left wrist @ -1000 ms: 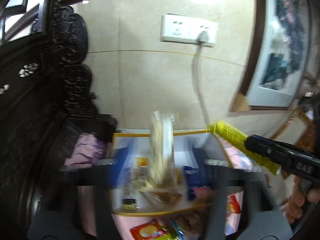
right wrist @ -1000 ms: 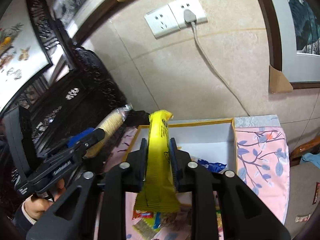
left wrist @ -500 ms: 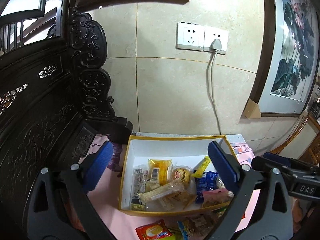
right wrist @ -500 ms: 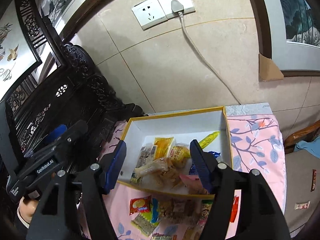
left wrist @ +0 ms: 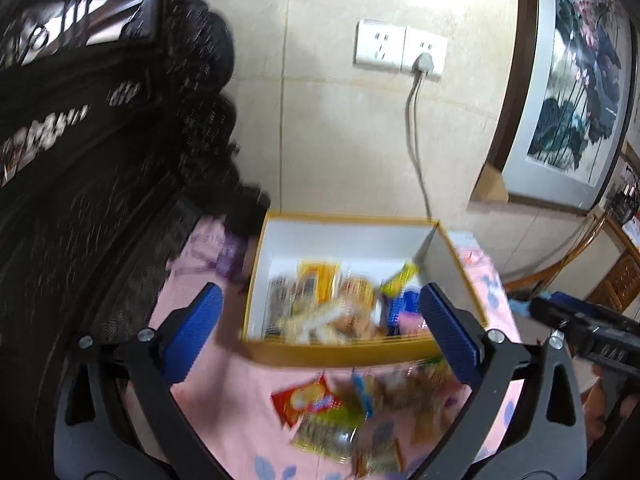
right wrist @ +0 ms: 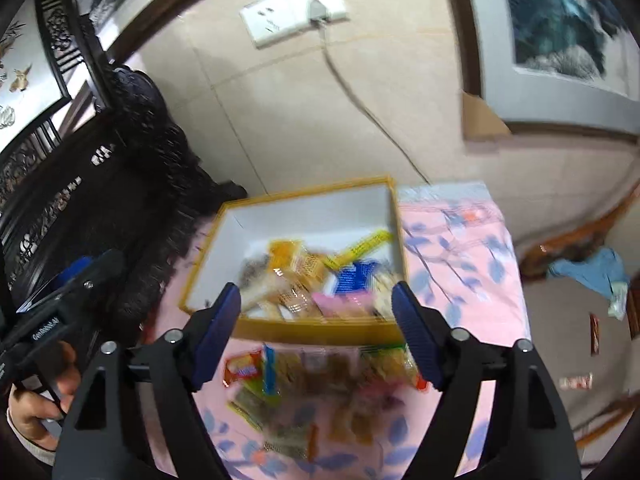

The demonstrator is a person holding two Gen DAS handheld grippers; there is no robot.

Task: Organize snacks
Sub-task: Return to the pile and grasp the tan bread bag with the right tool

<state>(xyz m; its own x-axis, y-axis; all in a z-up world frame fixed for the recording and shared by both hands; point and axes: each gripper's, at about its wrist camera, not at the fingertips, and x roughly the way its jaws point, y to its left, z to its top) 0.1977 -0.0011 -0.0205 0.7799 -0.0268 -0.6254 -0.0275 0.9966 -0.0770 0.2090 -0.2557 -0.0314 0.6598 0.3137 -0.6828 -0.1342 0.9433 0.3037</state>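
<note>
A white box with a yellow rim (left wrist: 360,354) (right wrist: 320,330) stands on a pink flowered cloth (left wrist: 240,400) and holds several snack packets. Among them is a yellow stick pack (left wrist: 400,280) (right wrist: 360,246). More loose packets lie on the cloth in front of the box, including a red one (left wrist: 306,400) (right wrist: 244,368). My left gripper (left wrist: 318,292) hovers over the box's front edge. Its jaws are still opening and nothing is between them. My right gripper (right wrist: 316,291) hangs over the same edge, its jaws also opening and empty. Both views are blurred.
Dark carved wooden furniture (left wrist: 100,200) borders the cloth on the left. Behind the box a tiled wall carries a socket and cable (left wrist: 416,92). A framed picture (left wrist: 572,80) leans at the right. A hand (right wrist: 36,404) holds the left gripper's handle.
A second ago the left gripper held a clear biscuit pack and the right a yellow stick pack. Both packs now lie in the box. Both jaws have spread and drawn back toward the loose packets.
</note>
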